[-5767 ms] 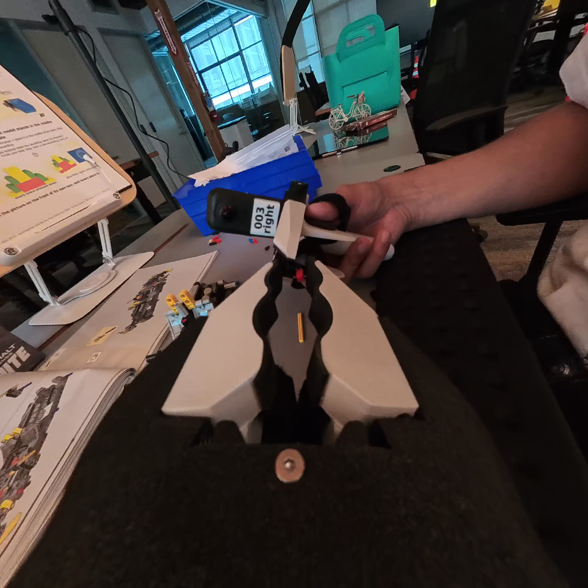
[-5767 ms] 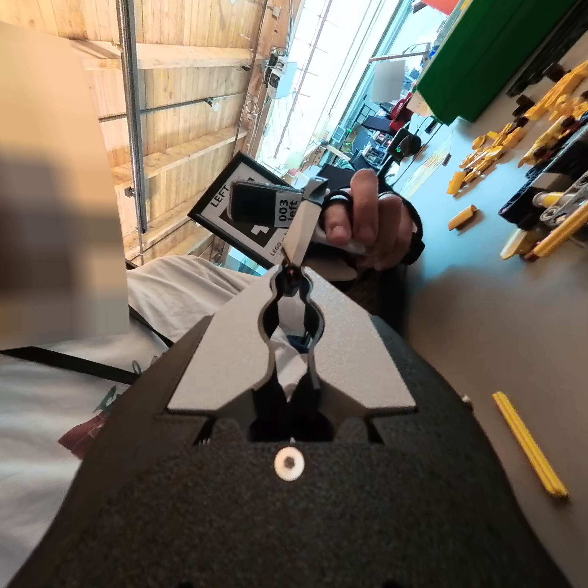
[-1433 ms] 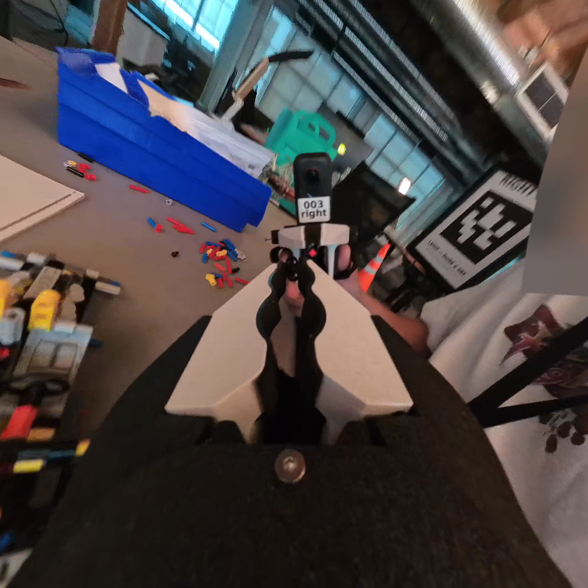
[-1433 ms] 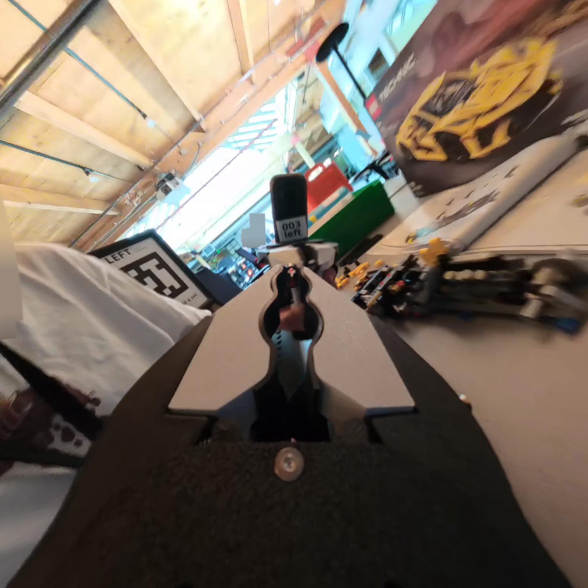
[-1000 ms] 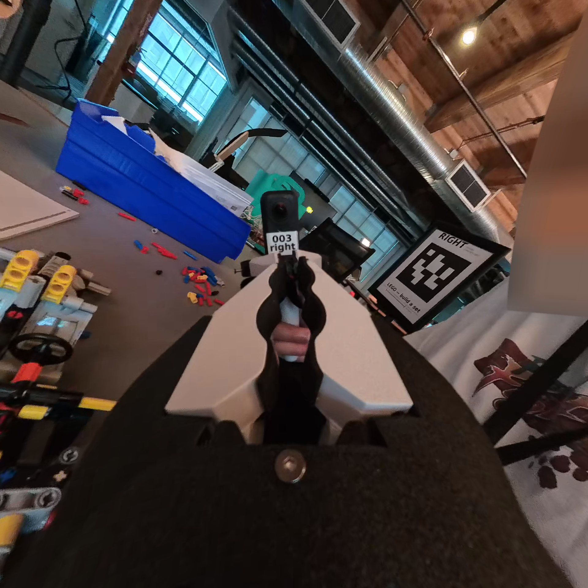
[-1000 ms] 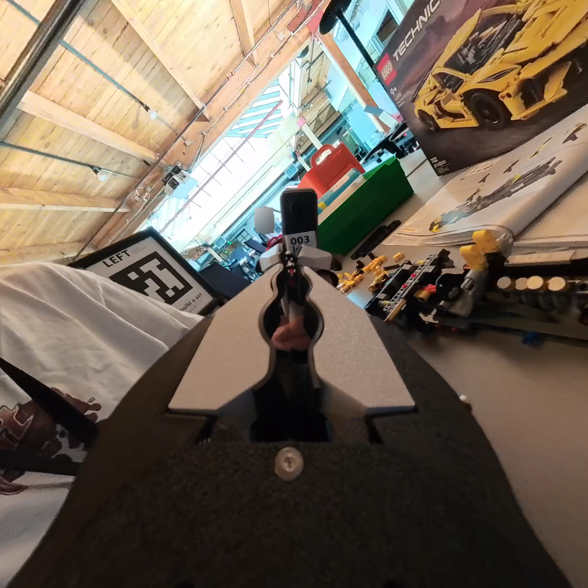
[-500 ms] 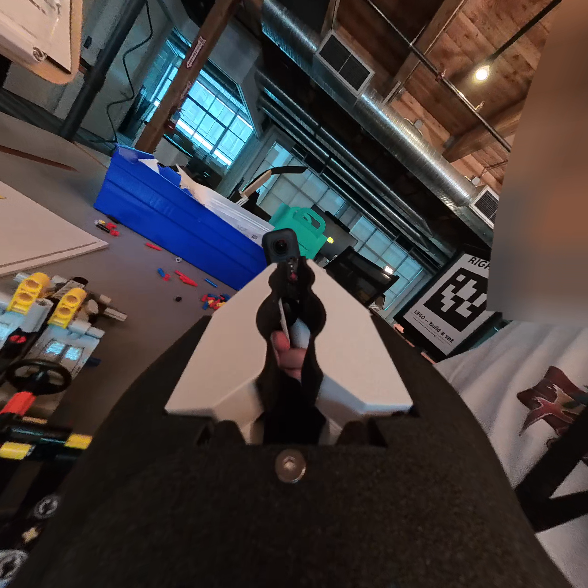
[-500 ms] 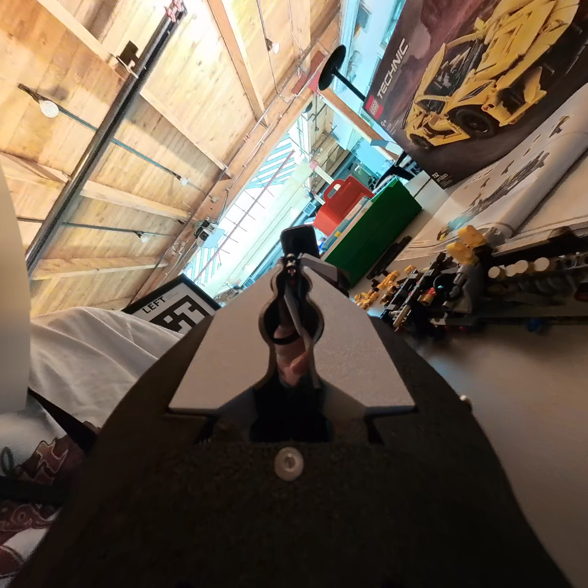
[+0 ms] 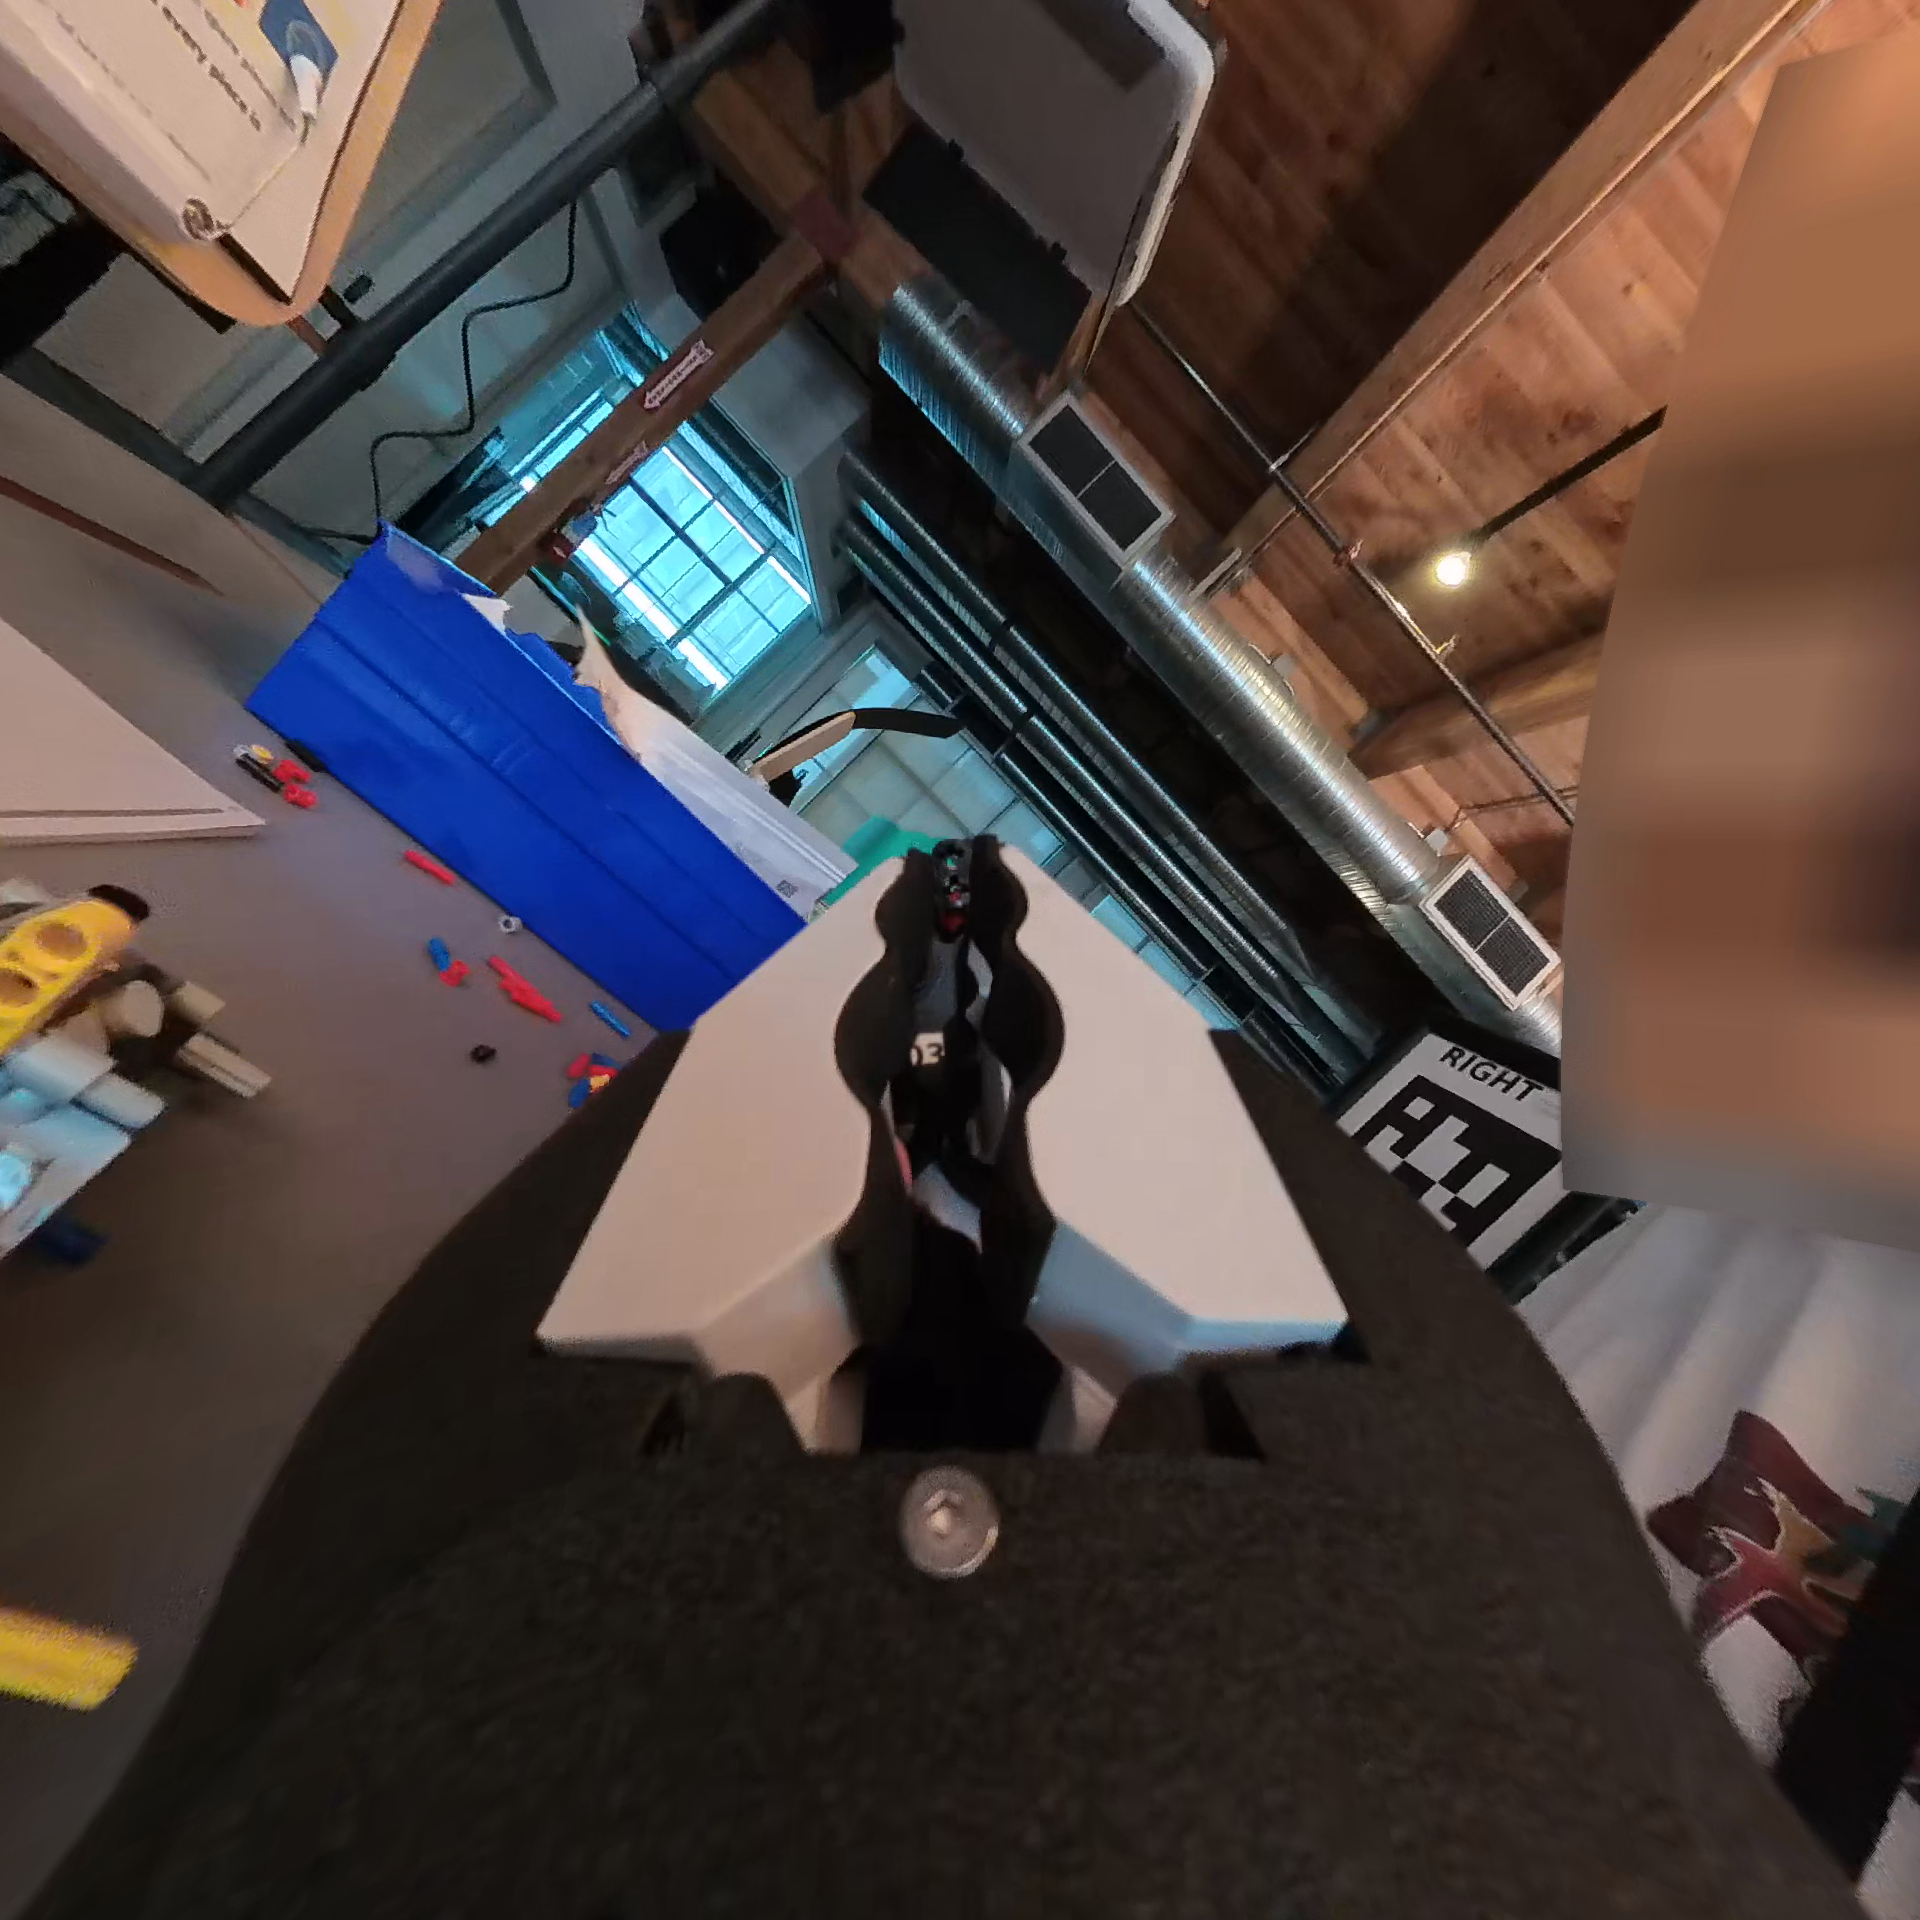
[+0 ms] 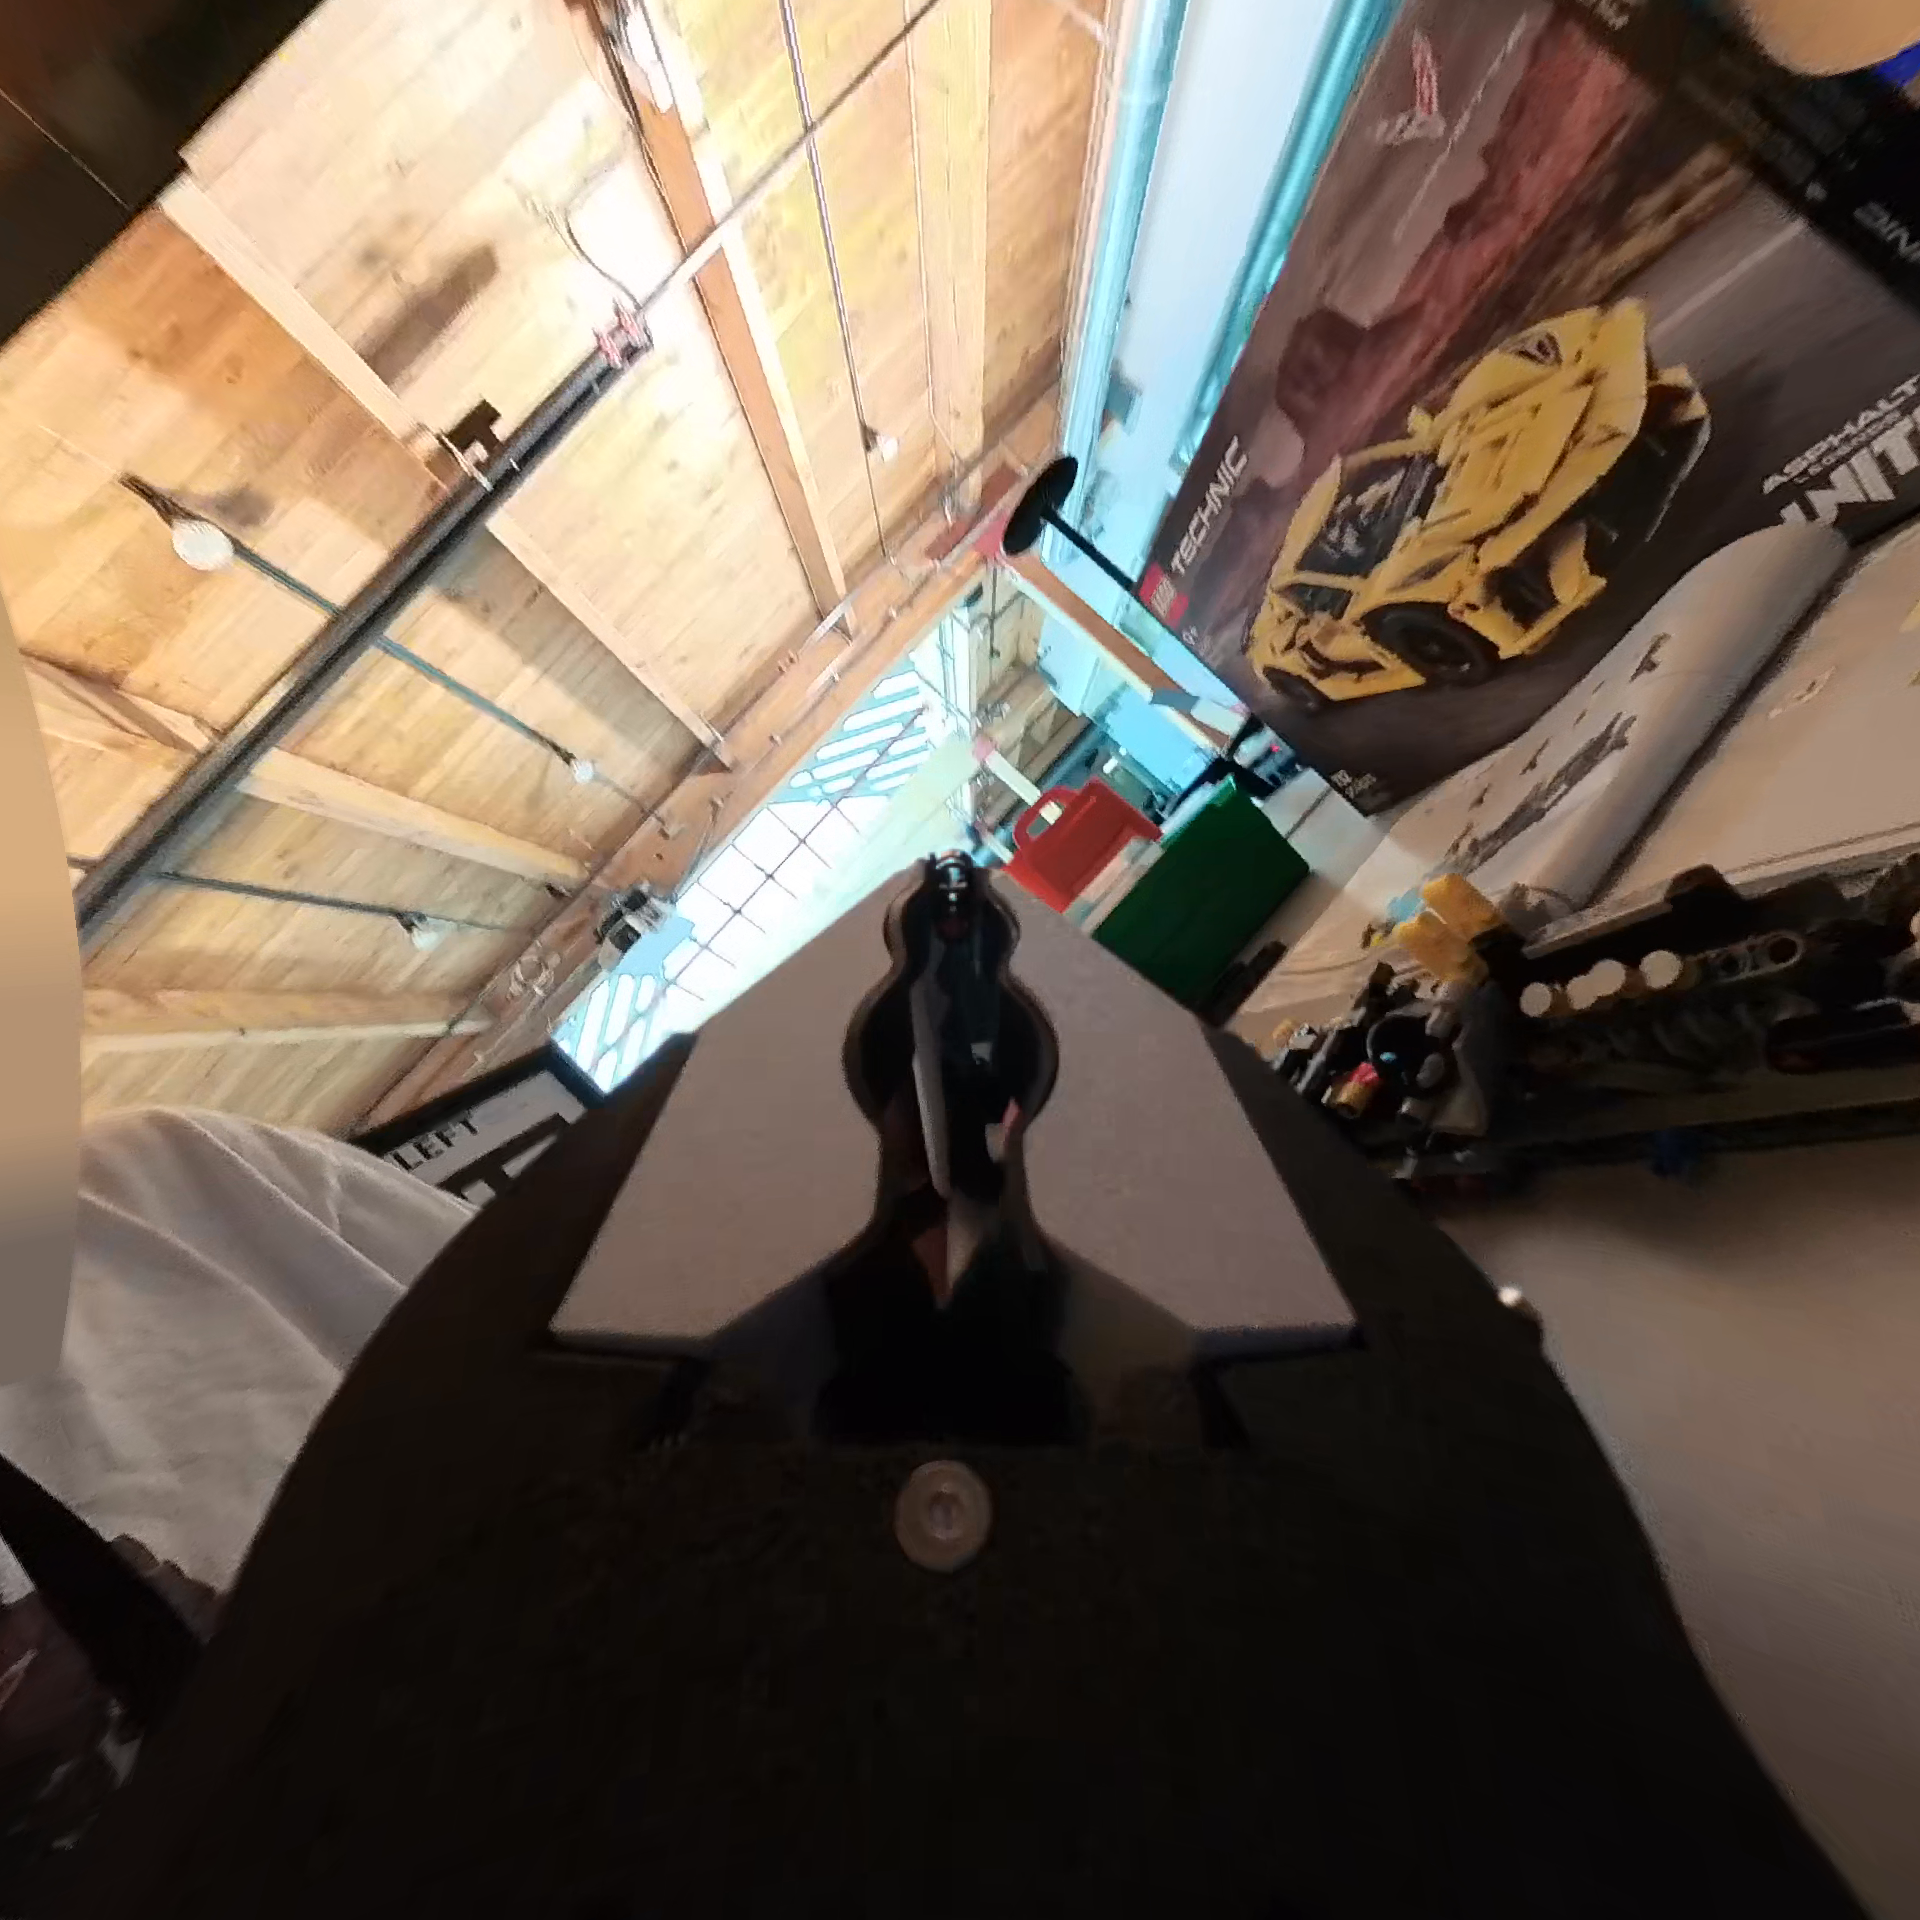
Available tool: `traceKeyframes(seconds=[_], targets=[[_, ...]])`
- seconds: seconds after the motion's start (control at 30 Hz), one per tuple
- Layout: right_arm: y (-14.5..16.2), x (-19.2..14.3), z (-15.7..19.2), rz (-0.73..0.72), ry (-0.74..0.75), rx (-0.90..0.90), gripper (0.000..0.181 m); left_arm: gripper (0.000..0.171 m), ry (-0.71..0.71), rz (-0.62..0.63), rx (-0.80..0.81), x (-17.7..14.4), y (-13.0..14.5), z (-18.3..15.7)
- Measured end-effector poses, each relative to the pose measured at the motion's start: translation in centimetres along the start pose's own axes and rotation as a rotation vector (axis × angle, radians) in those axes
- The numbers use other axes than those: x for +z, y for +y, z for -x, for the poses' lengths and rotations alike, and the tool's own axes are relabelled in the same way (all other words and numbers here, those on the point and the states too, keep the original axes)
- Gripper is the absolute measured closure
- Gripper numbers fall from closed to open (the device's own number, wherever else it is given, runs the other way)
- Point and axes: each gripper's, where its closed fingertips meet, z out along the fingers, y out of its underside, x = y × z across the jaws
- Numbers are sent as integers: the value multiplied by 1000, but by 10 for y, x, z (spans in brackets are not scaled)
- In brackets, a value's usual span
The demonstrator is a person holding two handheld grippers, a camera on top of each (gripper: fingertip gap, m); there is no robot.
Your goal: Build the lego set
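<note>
My left gripper [image 9: 951, 868] and my right gripper [image 10: 951, 875] point straight at each other, tip to tip, above the grey table [image 9: 312, 1091]. Each is shut on a small dark and red lego piece [image 9: 948, 914] at its tip; it also shows in the right wrist view [image 10: 948, 883]. I cannot tell whether it is one piece or two joined. Through each jaw gap I see part of the other gripper [image 9: 940, 1049], [image 10: 961, 1029]. The partly built black and yellow lego car [image 10: 1558, 1029] lies on the table to the right; its yellow end [image 9: 52, 956] shows at the left edge.
A blue bin [image 9: 499, 748] stands behind scattered red and blue pins [image 9: 509, 987]. The set's box [image 10: 1507, 436], an open instruction booklet [image 10: 1662, 727], a green bin [image 10: 1195, 904] and a red container [image 10: 1081, 842] stand at the back. A person's white shirt [image 10: 208, 1247] is close. Only a small space, under 4 cm, lies between the two pairs of fingers.
Both grippers have tilted up and moved closer together. The other gripper's camera has sunk from above my fingertips to behind the gap. Both stay shut.
</note>
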Motion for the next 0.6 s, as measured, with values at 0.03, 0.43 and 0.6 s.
traceKeyframes(seconds=[0.03, 0.43, 0.6], targets=[[-1, -1, 0, -19, -14, 16, 176, 167, 1, 1, 11, 1, 0, -1], [4, 2, 4, 13, -59, 26, 175, 168, -11, 16, 70, 1, -4, -3], [17, -10, -21, 299, 181, -291, 176, 167, -91, 98, 249, -14, -22, 3]])
